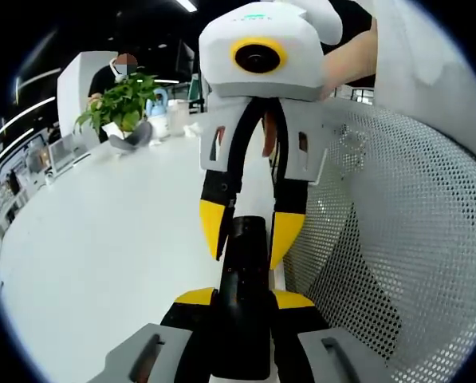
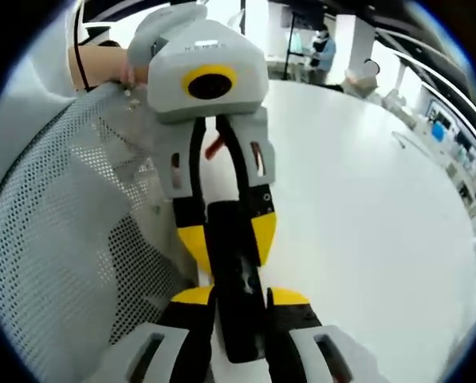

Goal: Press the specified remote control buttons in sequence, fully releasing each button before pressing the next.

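Note:
A long black remote control lies lengthwise between the two grippers above a white table. In the left gripper view my left gripper rises from the bottom, its yellow-tipped jaws shut on the near end of the remote. The right gripper faces it from above, its yellow fingertips clamped on the far end. The right gripper view mirrors this: my right gripper grips the remote near the camera, and the left gripper holds the other end. The buttons cannot be made out.
A white perforated mesh panel curves close beside the grippers, and it shows again as the mesh panel. A potted plant stands at the table's far end with a person behind it. A hand holds the right gripper.

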Motion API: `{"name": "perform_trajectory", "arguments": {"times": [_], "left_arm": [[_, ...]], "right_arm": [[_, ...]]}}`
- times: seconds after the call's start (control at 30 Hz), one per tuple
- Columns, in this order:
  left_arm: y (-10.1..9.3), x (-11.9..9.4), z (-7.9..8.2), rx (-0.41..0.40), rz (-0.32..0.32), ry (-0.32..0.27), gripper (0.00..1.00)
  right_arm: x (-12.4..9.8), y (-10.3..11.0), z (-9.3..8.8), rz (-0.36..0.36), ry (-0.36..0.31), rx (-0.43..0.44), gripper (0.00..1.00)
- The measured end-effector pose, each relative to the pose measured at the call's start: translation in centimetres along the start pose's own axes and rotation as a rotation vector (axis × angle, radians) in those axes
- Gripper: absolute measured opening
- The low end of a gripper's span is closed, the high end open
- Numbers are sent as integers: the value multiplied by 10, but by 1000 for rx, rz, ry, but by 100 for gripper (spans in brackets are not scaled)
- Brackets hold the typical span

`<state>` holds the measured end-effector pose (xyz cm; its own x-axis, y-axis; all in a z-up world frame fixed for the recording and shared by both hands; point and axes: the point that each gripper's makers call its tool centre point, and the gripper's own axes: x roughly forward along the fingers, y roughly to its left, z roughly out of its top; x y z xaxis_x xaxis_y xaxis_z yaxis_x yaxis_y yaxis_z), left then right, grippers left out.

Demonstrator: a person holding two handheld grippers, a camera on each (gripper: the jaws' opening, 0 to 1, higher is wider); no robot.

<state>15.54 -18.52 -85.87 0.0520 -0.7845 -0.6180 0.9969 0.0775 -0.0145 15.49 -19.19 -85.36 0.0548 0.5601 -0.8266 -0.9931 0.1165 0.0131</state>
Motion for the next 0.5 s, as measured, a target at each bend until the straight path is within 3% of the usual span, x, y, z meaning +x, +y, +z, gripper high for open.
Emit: {"name": "perform_trajectory", "arguments": {"times": [0.5], "left_arm": [[0, 0, 0, 0, 0, -1, 25]], "right_arm": [[-10, -3, -24, -4, 29, 32, 23]]}}
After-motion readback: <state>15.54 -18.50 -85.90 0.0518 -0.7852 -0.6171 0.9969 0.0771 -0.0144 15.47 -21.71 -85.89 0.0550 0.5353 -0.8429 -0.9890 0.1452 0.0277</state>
